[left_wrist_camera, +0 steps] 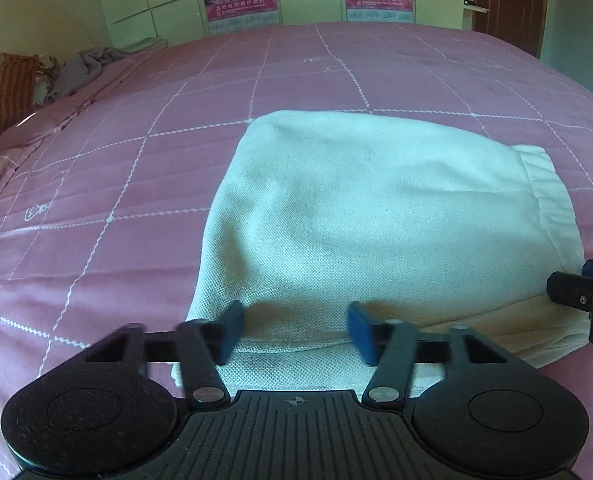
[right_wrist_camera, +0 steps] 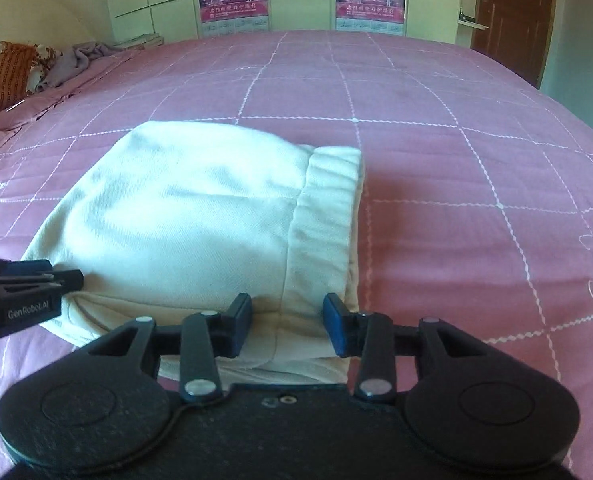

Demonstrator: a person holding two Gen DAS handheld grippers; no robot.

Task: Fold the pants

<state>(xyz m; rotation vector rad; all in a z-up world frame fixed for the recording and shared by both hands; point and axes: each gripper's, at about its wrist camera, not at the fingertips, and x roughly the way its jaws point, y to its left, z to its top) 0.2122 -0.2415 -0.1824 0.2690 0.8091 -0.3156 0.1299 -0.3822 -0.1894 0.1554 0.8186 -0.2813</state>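
Observation:
The white pants point(left_wrist_camera: 368, 216) lie folded into a compact bundle on the pink bed, with the ribbed waistband point(right_wrist_camera: 324, 216) on the right side. My left gripper point(left_wrist_camera: 296, 330) is open, its blue pads spread over the bundle's near left edge. My right gripper point(right_wrist_camera: 288, 326) is open, its pads either side of the near waistband corner. The pants also show in the right wrist view point(right_wrist_camera: 184, 216). Each gripper shows in the other's view: the right one at the right edge point(left_wrist_camera: 588, 292), the left one at the left edge point(right_wrist_camera: 24, 284).
The pink quilted bedspread point(left_wrist_camera: 136, 184) with white grid lines stretches all around the pants. An orange patterned pillow point(left_wrist_camera: 10, 88) and a grey crumpled cloth point(left_wrist_camera: 84, 66) lie at the far left. White cabinets with posters and a brown door point(left_wrist_camera: 508, 0) stand behind the bed.

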